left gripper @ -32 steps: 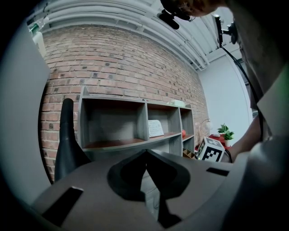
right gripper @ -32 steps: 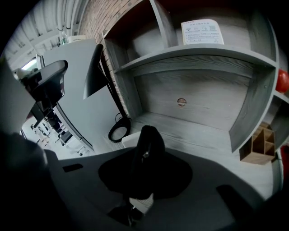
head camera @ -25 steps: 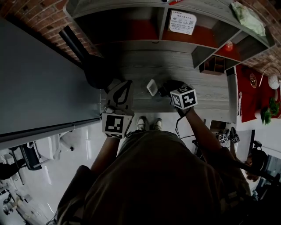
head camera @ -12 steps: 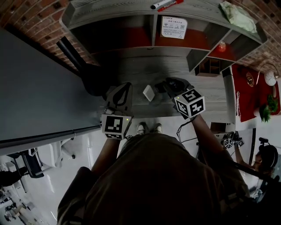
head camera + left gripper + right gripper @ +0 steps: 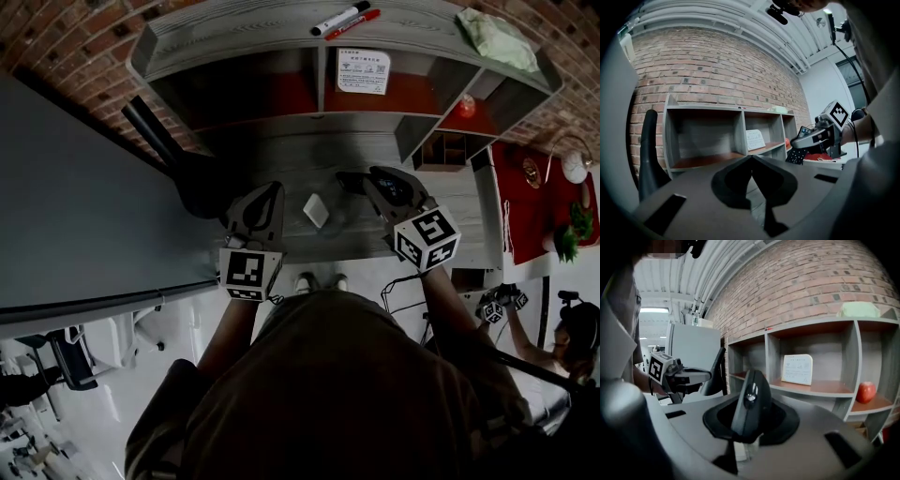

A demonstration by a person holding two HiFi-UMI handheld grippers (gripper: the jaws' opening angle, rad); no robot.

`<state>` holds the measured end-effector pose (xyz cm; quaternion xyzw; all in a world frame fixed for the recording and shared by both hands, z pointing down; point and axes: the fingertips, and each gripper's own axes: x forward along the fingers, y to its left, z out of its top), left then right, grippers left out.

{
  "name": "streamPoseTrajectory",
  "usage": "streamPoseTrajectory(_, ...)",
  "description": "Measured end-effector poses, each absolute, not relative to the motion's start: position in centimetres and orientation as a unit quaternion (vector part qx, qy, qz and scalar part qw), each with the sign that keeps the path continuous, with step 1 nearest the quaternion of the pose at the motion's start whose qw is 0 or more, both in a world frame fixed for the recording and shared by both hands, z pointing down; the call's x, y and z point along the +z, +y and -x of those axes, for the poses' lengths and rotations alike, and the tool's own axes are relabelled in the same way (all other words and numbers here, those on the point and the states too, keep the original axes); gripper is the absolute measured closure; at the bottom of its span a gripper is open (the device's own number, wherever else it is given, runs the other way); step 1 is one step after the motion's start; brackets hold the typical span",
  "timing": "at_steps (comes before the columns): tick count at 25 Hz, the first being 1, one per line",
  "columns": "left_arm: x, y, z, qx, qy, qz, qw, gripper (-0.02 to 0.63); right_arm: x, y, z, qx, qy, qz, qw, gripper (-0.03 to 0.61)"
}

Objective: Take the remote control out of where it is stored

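Black remote control — slim, buttoned, gripped near-upright.

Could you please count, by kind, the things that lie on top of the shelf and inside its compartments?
Markers: 2
Cloth: 1
Card: 1
Apple: 1
Total: 5
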<state>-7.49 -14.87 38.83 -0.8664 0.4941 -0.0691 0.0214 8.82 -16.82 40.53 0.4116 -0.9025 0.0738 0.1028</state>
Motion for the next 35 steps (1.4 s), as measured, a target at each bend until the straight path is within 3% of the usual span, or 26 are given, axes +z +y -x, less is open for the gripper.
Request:
streamPoseTrajectory(12,35.4,-16.6,7.2,-0.039,0.501,0.863,0.043,0.603,32.9,-14.9,-11.5,-0.048,-0.895,-0.442,0.032,0.497)
streamPoseTrajectory(17,35.1,-16.8,7.0,-0.050,0.501,0.862,0.059,0.603,31.4,-14.4,-12.7,-0.025,-0.893,-0.448,-0.016,0.497)
streamPoseTrajectory(35,35.1,-16.8,6.4,-0.054,0.492,0.867,0.054,0.603,32.9,-14.2,-13.4,-0.043,-0.886,-0.461,0.008,0.497)
